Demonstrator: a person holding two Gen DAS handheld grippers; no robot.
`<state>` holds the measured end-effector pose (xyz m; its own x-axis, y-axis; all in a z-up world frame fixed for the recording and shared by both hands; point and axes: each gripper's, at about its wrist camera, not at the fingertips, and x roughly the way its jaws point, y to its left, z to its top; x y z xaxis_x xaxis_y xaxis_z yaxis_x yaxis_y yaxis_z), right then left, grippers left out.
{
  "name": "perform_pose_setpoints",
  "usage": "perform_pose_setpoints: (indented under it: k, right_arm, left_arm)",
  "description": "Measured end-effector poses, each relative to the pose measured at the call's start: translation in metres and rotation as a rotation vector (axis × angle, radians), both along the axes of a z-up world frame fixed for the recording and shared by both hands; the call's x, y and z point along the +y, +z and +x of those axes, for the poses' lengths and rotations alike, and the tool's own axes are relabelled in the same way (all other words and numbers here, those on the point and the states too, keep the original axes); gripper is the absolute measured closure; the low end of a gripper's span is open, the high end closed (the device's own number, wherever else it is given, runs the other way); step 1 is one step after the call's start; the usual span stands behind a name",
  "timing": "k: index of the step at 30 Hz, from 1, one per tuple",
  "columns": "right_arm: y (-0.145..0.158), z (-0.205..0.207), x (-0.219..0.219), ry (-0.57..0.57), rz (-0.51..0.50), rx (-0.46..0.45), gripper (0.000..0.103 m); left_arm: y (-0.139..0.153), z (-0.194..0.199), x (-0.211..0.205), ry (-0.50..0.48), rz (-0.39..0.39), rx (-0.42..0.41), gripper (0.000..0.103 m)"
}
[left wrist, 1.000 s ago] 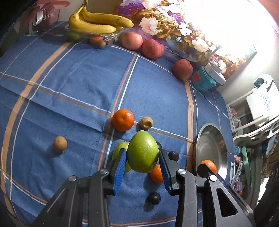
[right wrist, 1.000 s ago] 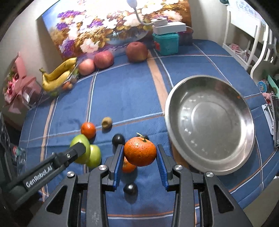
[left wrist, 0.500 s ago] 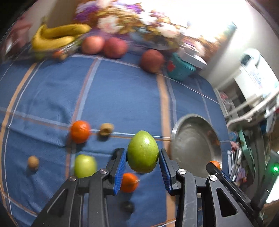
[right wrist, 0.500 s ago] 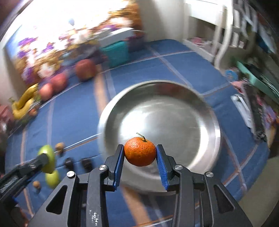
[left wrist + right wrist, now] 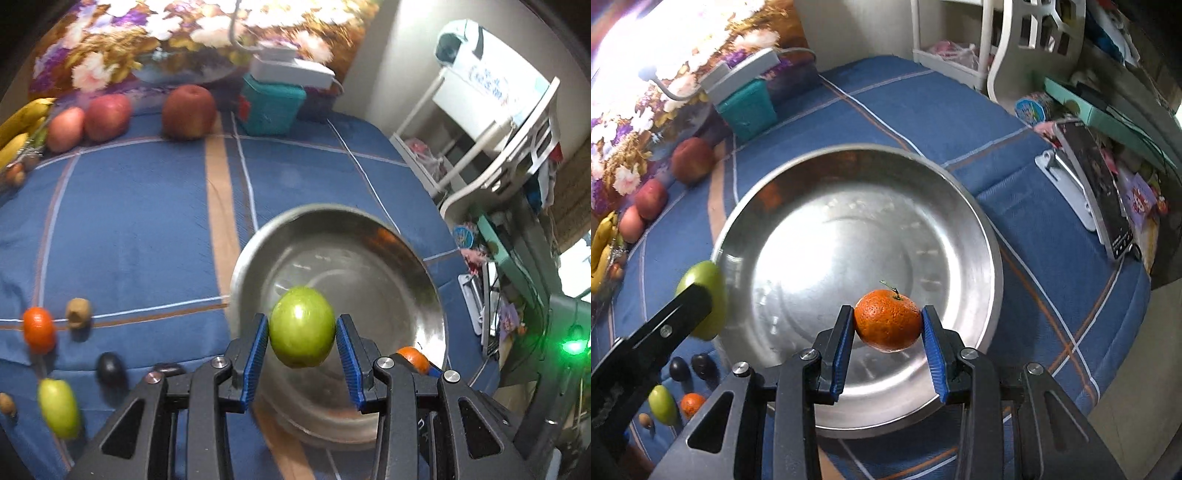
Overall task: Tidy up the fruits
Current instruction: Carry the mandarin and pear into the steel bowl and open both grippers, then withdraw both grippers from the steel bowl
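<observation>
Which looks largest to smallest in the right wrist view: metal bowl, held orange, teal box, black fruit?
1. metal bowl
2. held orange and teal box: alike; the orange is nearer, so unsure
3. black fruit

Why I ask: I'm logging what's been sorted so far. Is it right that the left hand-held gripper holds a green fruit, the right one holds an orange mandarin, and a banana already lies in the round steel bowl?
Not quite: the round steel bowl holds no banana; the right wrist view shows it empty. The left hand-held gripper does hold the green fruit, and the right hand-held gripper the orange mandarin.
</observation>
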<state>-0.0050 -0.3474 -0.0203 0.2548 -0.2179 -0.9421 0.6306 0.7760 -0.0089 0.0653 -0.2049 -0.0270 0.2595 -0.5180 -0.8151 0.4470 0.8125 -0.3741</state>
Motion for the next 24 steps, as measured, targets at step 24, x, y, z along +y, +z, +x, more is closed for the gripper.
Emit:
perform_pose_setpoints:
  k: [24]
  right_arm:
    - [0.002, -0.011, 0.009, 0.009, -0.058, 0.018, 0.061]
  left_arm:
    - [0.005, -0.007, 0.058, 0.118, 0.148, -0.063, 0.033]
